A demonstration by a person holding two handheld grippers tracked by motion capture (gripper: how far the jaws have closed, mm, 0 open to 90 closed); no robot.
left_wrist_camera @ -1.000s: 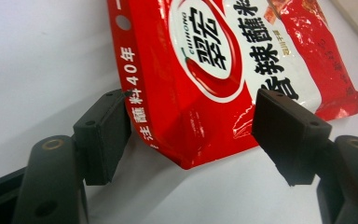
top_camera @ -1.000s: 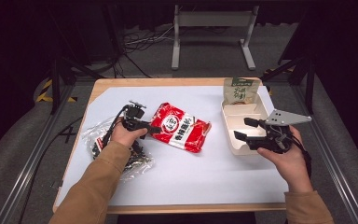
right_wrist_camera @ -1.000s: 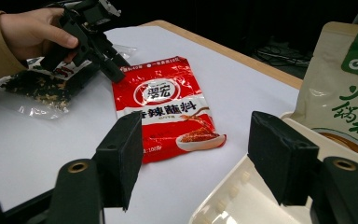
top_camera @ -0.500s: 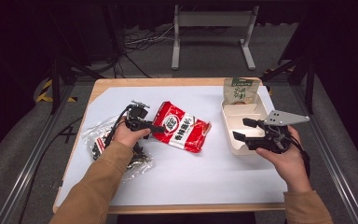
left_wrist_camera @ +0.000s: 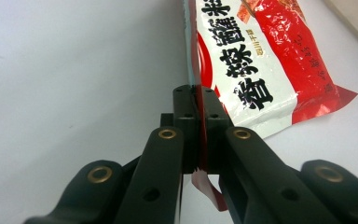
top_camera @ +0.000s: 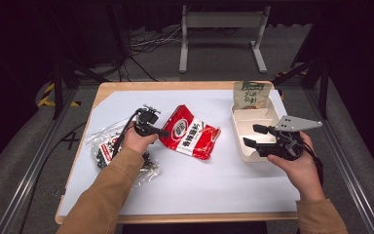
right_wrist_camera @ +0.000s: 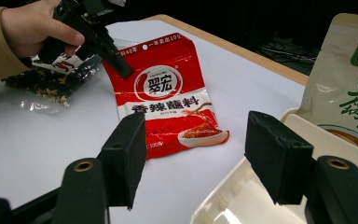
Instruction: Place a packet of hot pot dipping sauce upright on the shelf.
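While the left tool (top_camera: 161, 131) pinches the red packet (top_camera: 191, 138), green pouch (top_camera: 251, 94) in tray (top_camera: 246, 146), right tool (top_camera: 252, 136) open.

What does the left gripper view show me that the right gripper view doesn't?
Left gripper view: up close, the left tool, its jaws just closed, pinching the edge of the red packet. Right gripper view: the right tool with open jaws that have just narrowed slightly, the cream tray, a green-and-cream pouch, a clear bag of dark bits and the person's hand. Both: the red packet lying on the white table cover.
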